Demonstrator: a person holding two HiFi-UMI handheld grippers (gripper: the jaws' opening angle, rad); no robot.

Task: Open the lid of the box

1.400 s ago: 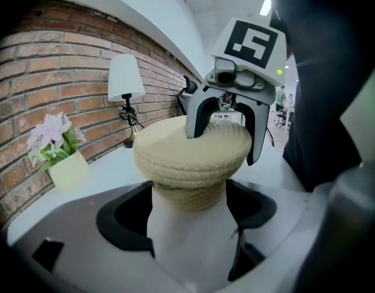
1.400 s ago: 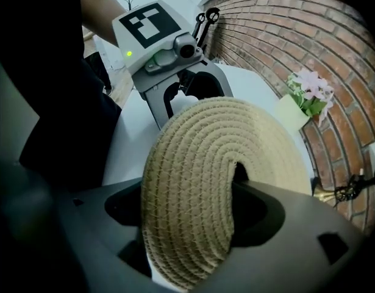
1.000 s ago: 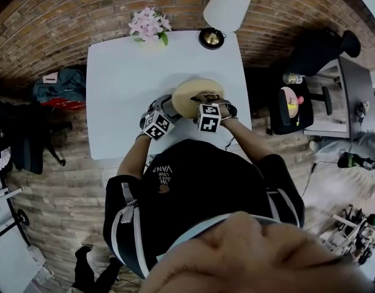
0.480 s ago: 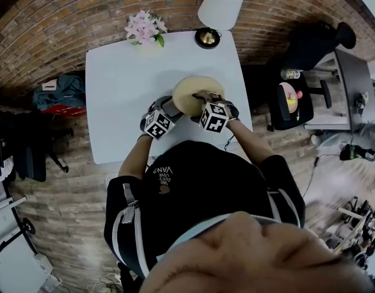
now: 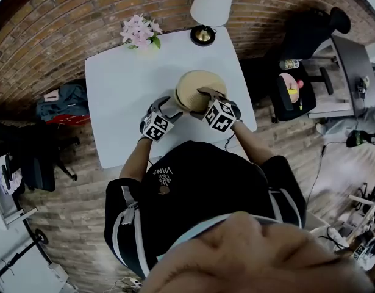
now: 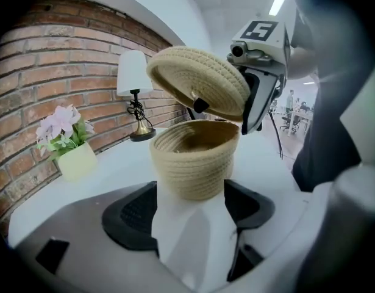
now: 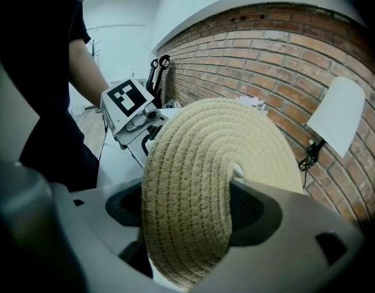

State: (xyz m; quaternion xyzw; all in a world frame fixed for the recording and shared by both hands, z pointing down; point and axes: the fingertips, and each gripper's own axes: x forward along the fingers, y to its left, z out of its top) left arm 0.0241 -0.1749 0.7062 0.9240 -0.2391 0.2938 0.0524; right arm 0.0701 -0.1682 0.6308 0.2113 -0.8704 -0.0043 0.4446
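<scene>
White surface [image 5: 120,102] stands against a brick wall [image 6: 47,60], and both grippers work over it. The left gripper [image 6: 190,191] has its jaws wide apart, one on each side of the foot of the woven box [image 6: 196,157]; they seem to touch its wall and hold it. The box stands upright on the surface, and its mouth is uncovered. The right gripper [image 7: 190,209] has its jaws closed on the woven lid [image 7: 205,163], which sits between them nearly on its edge. This lid hangs tilted just above the box and does not touch it. I count one box, one lid and two grippers. Further back stand one lamp [image 5: 211,2] and one pot of pink flowers [image 5: 138,32].
</scene>
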